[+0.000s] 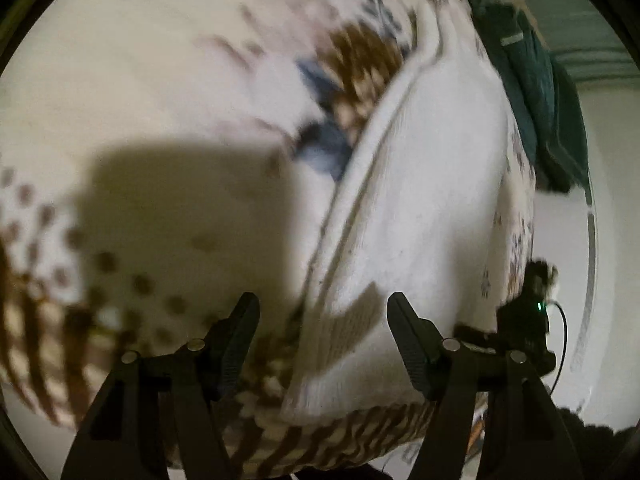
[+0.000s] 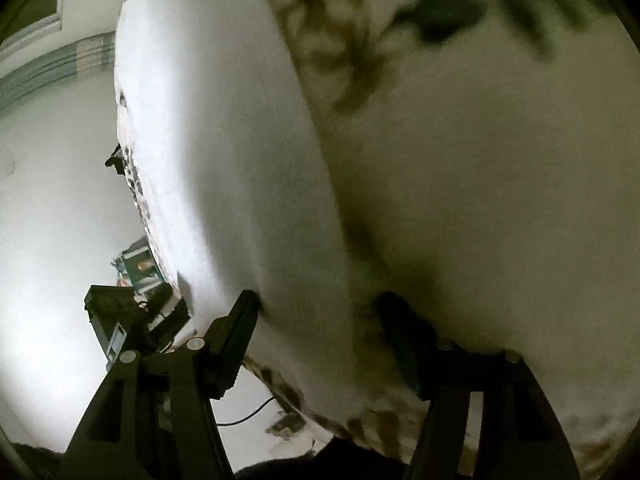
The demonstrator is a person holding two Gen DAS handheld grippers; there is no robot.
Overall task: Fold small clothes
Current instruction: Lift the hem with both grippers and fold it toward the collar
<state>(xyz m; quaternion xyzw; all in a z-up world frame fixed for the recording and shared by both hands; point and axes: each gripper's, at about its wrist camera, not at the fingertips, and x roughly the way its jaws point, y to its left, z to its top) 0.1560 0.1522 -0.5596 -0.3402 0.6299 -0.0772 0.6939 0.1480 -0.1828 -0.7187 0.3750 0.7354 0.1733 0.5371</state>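
Observation:
A cream knitted sweater with brown and blue patterns fills the left wrist view. A plain white folded flap of it lies across the pattern. My left gripper is open just above the garment, with the flap's lower edge between its fingers. In the right wrist view the same sweater is close and blurred, its white flap at the left. My right gripper is open, its fingers astride the flap's edge, touching the cloth.
A dark teal garment lies past the sweater's far edge on the white surface. The other gripper body with a green light and a cable shows at the right. A dark object sits at the left on the white surface.

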